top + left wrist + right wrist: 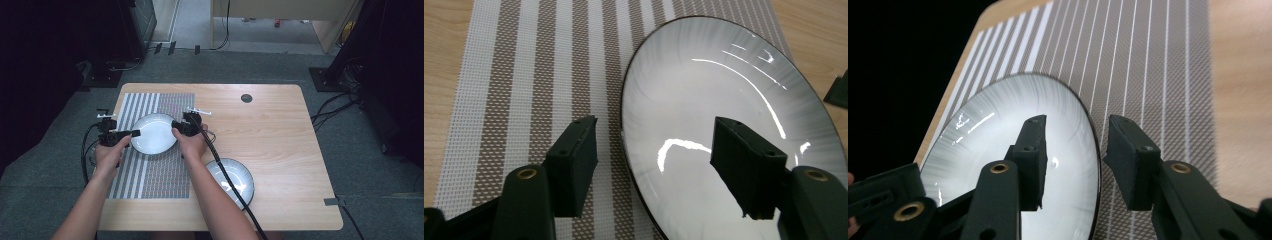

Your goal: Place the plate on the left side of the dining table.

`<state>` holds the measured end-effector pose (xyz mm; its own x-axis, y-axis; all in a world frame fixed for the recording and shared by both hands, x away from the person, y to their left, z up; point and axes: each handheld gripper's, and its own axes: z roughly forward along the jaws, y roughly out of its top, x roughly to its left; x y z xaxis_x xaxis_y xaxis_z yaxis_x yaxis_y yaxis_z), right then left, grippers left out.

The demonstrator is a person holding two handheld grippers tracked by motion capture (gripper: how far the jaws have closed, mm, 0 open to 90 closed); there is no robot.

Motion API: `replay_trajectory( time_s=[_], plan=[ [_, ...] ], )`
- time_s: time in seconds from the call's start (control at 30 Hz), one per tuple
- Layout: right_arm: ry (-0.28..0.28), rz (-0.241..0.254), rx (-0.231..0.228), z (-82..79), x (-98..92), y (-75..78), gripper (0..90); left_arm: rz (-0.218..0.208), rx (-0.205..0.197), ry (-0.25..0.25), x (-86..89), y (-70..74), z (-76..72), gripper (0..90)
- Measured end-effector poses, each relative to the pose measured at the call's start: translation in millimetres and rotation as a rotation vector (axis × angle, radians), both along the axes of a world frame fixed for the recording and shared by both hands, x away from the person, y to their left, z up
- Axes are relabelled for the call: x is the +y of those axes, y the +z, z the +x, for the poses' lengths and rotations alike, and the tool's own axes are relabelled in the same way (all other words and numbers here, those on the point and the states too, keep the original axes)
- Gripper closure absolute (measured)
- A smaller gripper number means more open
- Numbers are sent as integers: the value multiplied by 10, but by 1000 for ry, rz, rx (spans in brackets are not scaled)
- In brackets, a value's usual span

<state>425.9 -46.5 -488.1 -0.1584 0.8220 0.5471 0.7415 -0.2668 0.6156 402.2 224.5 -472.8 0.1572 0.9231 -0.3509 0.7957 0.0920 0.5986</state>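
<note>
1. A wooden surface (270, 135) carries a striped placemat (162, 175) on its left part, and a white plate (154, 133) with a dark rim lies flat on the upper half of this placemat.
2. The left gripper (134, 133) is at the left edge of the plate, held by the person's left hand (111, 155). In the left gripper view, its jaws stand apart over the rim of the plate (724, 100): one jaw is above the placemat (524, 75) outside the rim, the other is above the inside of the plate. The pads do not press on the rim, so the jaws are open.
3. The right gripper (176, 125) is at the right edge of the same plate, held by the right hand (192, 145). In the right gripper view, its jaws also stand apart with the rim of the plate (998, 135) between them: one jaw is over the white inside, the other is over the placemat (1148, 60). A clear gap is visible on both sides of the rim, so these jaws are open too.
4. A second plate (240, 175) of the same kind lies on the bare wood near the front edge, to the right of the placemat and partly covered by the right forearm and the black cable (225, 175).
5. A small dark round spot (246, 98) is in the surface near its far edge.
</note>
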Motion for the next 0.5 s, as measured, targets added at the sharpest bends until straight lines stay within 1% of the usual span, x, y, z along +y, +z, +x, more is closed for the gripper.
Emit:
replay_trajectory(
  time_s=[0.03, 0.1, 0.13, 0.23, 0.33, 0.37, 0.43, 0.5],
  plan=[
    [4, -10, -20, -8, -19, 24, 581, -1, -4, -14, -19, 18, -23, 320],
    [14, -9, -41, -32, -59, 77, 579, 2, -17, -35, -62, 62, -78, 290],
    [16, 1, -58, -49, -84, 108, 581, -5, -25, -49, -82, 88, -107, 278],
    [13, 55, -105, -113, -158, 207, 574, -14, -50, -81, -138, 167, -186, 247],
    [20, 68, -120, -173, -223, 295, 535, -24, -71, -91, -176, 232, -247, 221],
    [21, 67, -128, -190, -243, 324, 505, -25, -78, -97, -186, 248, -264, 212],
    [9, 28, -156, -234, -281, 382, 480, -33, -92, -107, -205, 273, -295, 193],
    [15, 18, -174, -274, -316, 438, 426, -46, -107, -116, -218, 295, -330, 187]
  ],
)
